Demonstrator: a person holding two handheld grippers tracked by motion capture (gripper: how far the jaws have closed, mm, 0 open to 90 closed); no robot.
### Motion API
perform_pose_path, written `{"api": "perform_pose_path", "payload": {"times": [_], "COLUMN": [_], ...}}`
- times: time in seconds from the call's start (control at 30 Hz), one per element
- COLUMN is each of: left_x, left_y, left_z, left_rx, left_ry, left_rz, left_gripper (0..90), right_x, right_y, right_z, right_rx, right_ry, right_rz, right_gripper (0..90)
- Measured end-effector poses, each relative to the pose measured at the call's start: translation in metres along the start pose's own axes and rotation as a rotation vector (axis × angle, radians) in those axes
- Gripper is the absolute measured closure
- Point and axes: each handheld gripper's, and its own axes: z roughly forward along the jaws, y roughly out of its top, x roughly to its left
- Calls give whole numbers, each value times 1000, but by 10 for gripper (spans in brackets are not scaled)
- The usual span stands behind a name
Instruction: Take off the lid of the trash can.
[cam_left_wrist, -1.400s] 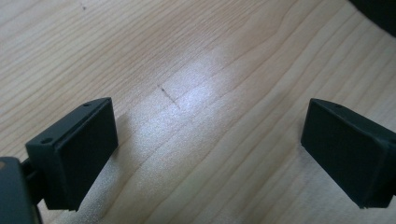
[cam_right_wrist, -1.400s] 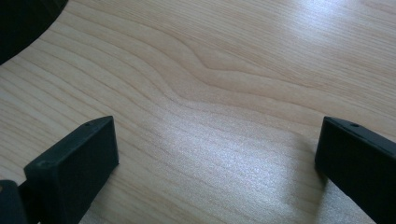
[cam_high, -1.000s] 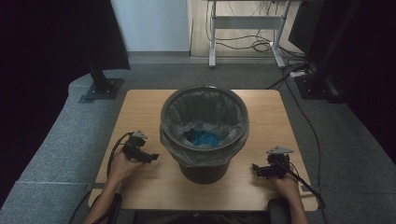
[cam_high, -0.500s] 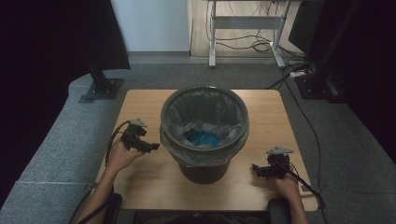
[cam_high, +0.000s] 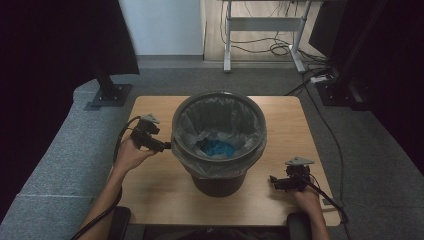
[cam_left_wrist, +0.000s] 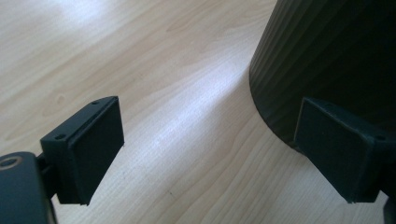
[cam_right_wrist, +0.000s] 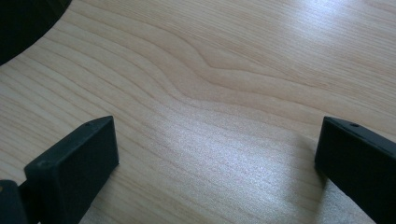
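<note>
Dark grey ribbed plastic waste bin (cam_high: 218, 145), lined with a clear plastic bag (cam_high: 218, 162) folded over its rim, stands at the centre of the high view on the light wooden table (cam_high: 155, 187); something blue (cam_high: 218, 148) lies at its bottom. The left gripper (cam_high: 165, 145), at centre-left of the frame, is raised to the level of the folded bag edge with its tips at the bin's side, seemingly so the jaws can reach the liner or the rim. The right gripper (cam_high: 274, 181), at lower right, sits low over the table and apart from the bin, probably waiting its turn.

From the left gripper view, the two black jaws stand wide apart with nothing between them. The ribbed wall of the bin (cam_left_wrist: 327, 60) fills the upper right, just behind the right-hand jaw, so the claw seems lined up to take the bin's edge from the side, though whether it touches cannot be told.

Seen from the right gripper view, the jaws are likewise spread and empty over bare wood grain (cam_right_wrist: 219, 107). A dark curve of the bin (cam_right_wrist: 23, 23) cuts the upper left corner.
</note>
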Motion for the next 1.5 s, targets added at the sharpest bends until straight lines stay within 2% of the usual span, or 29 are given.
{"api": "perform_pose_path", "payload": {"times": [0.23, 0.4, 0.6, 0.97, 1.23, 1.5], "left_x": [0, -1, 1, 2, 0, -5], "left_y": [21, 34, 48, 76, 97, 116], "left_z": [-14, -25, -43, -72, -86, -97], "left_rx": [-6, -2, -20, -18, -26, -33], "left_ry": [5, 23, 27, 41, 26, 33], "left_rz": [16, 31, 30, 36, 39, 45], "left_gripper": [91, 92, 92, 115, 140, 144], "right_x": [0, 0, 0, 0, 0, 0], "right_y": [0, 0, 0, 0, 0, 0], "right_z": [0, 0, 0, 0, 0, 0], "right_rx": [0, 0, 0, 0, 0, 0], "right_ry": [0, 0, 0, 0, 0, 0], "right_rz": [0, 0, 0, 0, 1, 1], "right_gripper": [0, 0, 0, 0, 0, 0]}}
